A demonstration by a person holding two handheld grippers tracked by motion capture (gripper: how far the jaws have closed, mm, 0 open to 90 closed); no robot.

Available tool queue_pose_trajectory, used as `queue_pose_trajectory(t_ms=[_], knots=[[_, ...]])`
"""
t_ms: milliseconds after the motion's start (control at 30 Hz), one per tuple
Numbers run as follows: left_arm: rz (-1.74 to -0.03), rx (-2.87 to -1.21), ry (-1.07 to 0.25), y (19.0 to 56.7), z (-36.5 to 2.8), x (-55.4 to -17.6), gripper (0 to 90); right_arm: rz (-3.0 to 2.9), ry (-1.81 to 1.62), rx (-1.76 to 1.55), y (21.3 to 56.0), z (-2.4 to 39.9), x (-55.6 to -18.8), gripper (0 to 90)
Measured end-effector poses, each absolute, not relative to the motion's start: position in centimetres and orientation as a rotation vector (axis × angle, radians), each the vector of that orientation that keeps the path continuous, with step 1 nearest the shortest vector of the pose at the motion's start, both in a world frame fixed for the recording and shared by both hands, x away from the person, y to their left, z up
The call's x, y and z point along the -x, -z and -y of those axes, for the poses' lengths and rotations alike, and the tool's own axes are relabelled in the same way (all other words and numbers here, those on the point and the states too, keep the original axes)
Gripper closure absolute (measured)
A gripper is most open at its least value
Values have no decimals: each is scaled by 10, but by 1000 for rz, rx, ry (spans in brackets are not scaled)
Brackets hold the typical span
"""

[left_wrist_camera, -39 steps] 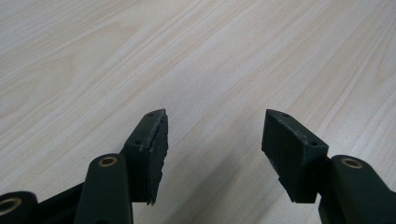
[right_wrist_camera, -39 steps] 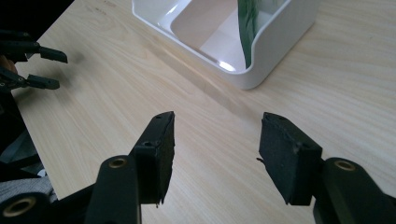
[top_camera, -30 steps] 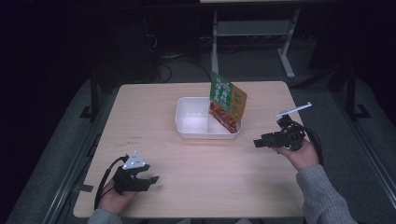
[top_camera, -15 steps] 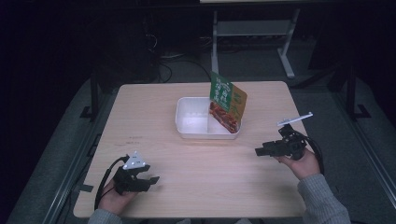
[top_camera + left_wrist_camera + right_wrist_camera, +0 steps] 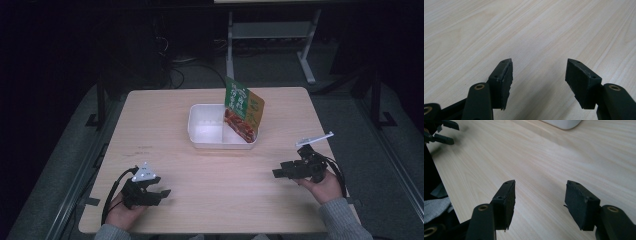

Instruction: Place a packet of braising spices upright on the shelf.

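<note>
A white two-compartment tray (image 5: 200, 137) sits on the wooden table (image 5: 165, 120) at the back middle. A green and orange food packet (image 5: 243, 112) stands tilted in its right compartment. My left gripper (image 5: 162, 194) rests low at the front left, pointing right; its jaws (image 5: 539, 67) are open over bare wood and have just been opening a little further, with nothing between them. My right gripper (image 5: 276, 174) is at the front right, pointing left. Its jaws (image 5: 540, 188) are open over bare wood and hold nothing.
The tray's corner (image 5: 564, 123) appears at the top of the right gripper view, and the left gripper (image 5: 445, 131) is far off at its top left. Dark floor, cables and a metal stand (image 5: 270, 35) lie beyond the table's far edge.
My right hand has come down and back toward the table's near edge, away from the tray. The left hand, tray and packet have stayed put.
</note>
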State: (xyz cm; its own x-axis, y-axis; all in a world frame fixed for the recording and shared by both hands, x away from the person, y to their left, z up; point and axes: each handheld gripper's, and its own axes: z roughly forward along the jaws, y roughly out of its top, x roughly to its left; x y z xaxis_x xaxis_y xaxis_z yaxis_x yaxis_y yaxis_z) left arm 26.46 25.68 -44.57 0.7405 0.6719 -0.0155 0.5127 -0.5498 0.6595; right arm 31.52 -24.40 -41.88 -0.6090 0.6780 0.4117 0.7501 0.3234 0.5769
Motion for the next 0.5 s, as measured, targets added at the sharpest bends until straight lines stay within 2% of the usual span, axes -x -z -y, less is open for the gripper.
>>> queue_pose_trajectory(t_ms=[500], knots=[[-887,-2275,-315,446,-255,-264,354,2471,1156,1333,437,244,-300,396]])
